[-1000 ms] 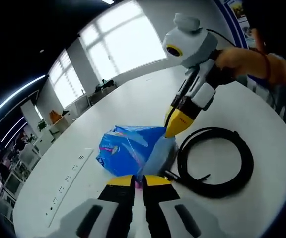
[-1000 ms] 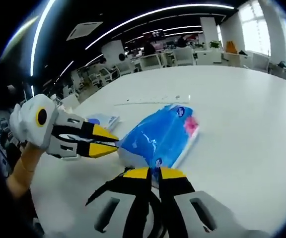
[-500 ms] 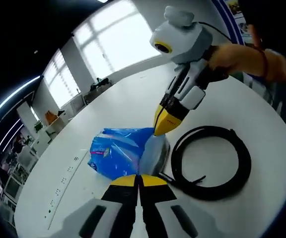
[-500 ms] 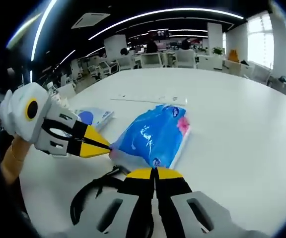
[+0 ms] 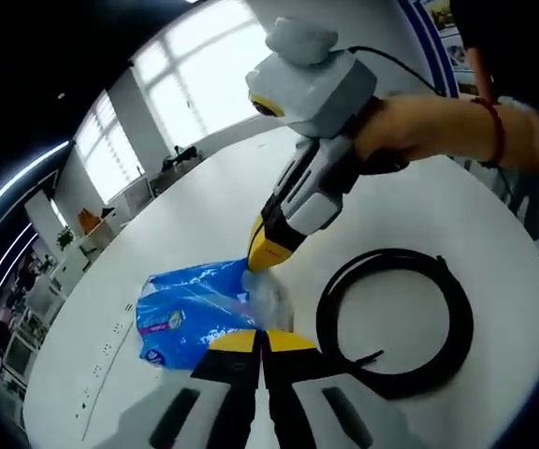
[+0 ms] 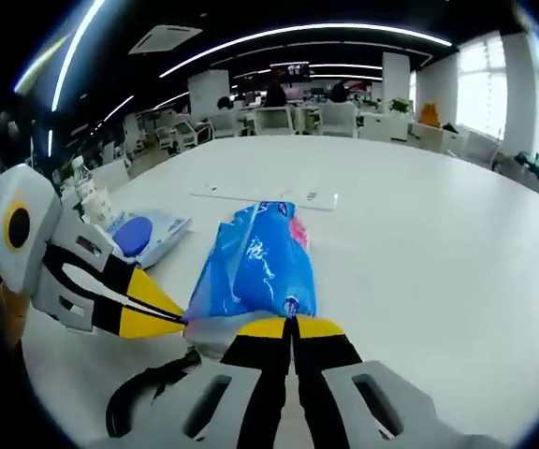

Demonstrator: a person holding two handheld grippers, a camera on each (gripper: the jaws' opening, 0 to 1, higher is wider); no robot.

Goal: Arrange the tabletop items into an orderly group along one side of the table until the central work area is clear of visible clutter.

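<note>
Blue packet (image 6: 255,267) now swung lengthwise away from right gripper (image 6: 291,329).

Left hand-held gripper (image 5: 262,339) has its jaws pressed together at the blue bag's (image 5: 190,309) near edge. Right hand-held gripper (image 6: 291,326) likewise, jaws together at that bag's edge. A hand (image 5: 438,126) grips it.

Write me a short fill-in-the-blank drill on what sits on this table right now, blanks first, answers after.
1. The plastic pack that both grippers meet at is mostly ____ in colour.
2. The black cable lies on the white table wound into a ____.
3. In the right gripper view, the smaller packet with the blue oval lies on the same side of the pack as the ____ gripper.
4. The fingers of the right gripper are ____.

Answers: blue; coil; left; shut
</note>
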